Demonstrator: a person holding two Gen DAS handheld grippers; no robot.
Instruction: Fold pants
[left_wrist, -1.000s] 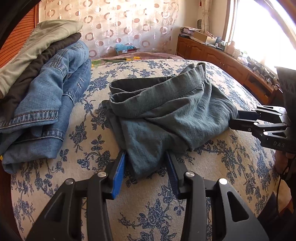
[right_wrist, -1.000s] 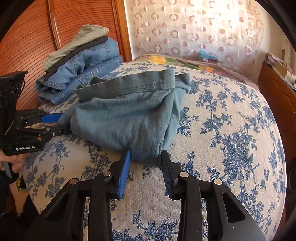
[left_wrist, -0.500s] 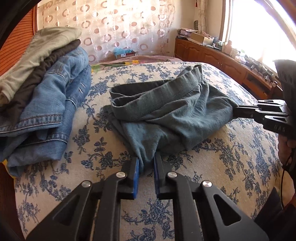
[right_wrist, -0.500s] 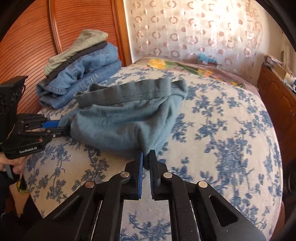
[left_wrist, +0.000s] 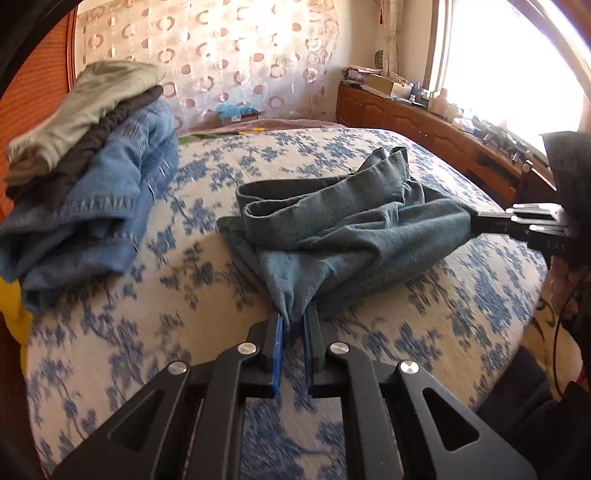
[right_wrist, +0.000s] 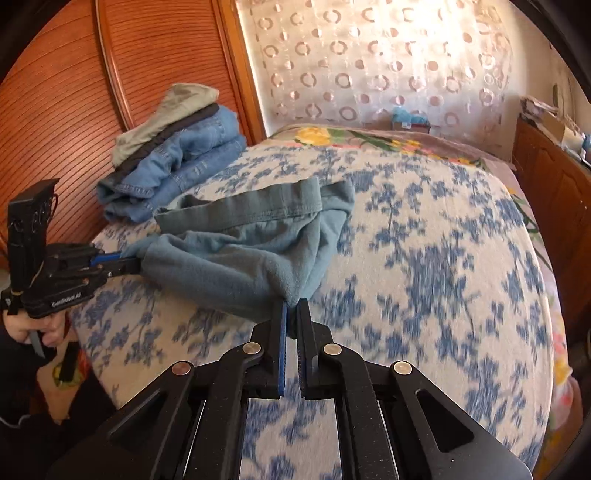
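A: Where are the pants (left_wrist: 354, 236) now?
B: Bunched near the middle of the bed (left_wrist: 177, 295), waistband toward the far edge, well apart from the folded stack (left_wrist: 92, 177) at the far left corner by the headboard.
A: And the 2 tongs?
B: The left gripper (left_wrist: 294, 325) is closing its last bit with a corner of cloth pinched between the pads. The right gripper (right_wrist: 290, 314) is pressed together on the opposite corner.
A: How to do this well?
B: I'd lift both corners evenly and keep the edge between them taut, so the fabric spreads flat instead of dragging in a heap.
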